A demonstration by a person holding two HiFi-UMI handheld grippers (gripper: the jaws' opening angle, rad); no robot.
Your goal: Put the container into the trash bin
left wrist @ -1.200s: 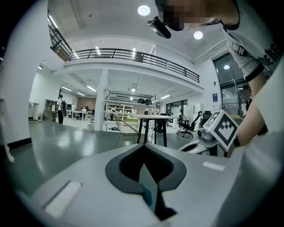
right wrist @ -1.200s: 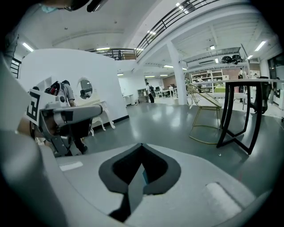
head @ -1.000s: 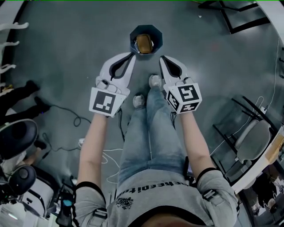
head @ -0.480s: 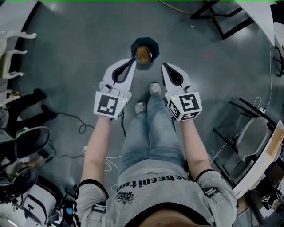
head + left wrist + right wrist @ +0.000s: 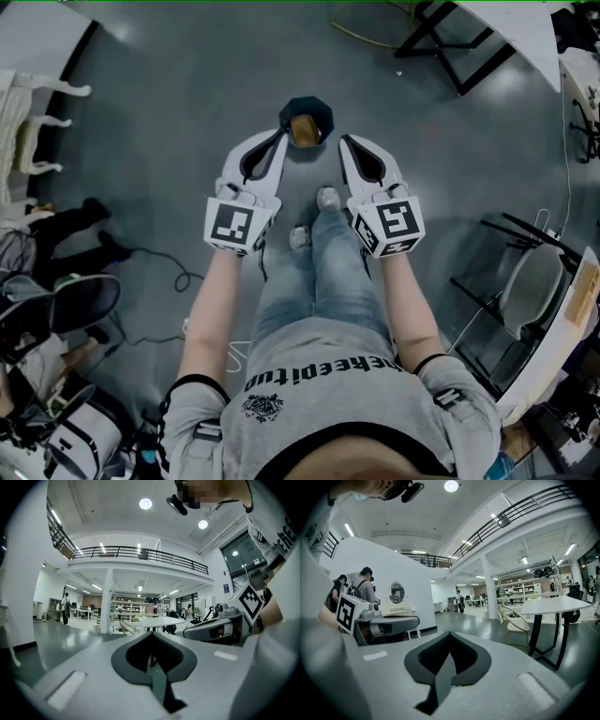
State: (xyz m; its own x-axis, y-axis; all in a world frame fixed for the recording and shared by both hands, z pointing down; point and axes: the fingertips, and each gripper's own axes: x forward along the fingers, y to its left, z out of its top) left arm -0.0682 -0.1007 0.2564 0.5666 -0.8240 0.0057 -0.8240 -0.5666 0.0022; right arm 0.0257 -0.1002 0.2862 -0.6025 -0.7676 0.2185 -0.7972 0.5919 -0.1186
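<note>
I see the brown container (image 5: 302,129) sitting inside the trash bin (image 5: 324,109) on the floor (image 5: 169,112). The jaws of my left gripper (image 5: 280,134) and right gripper (image 5: 342,140) are pressed together and hold nothing.

grey tee (image 5: 328,412), blue jeans (image 5: 323,272); white l claw (image 5: 278,134), white r claw (image 5: 343,140)

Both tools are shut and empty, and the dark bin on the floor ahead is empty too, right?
Not quite: the bin isn't empty. The head view shows a brown container lying inside it. The rest holds: the left tool and right tool are both shut with nothing between them.
</note>
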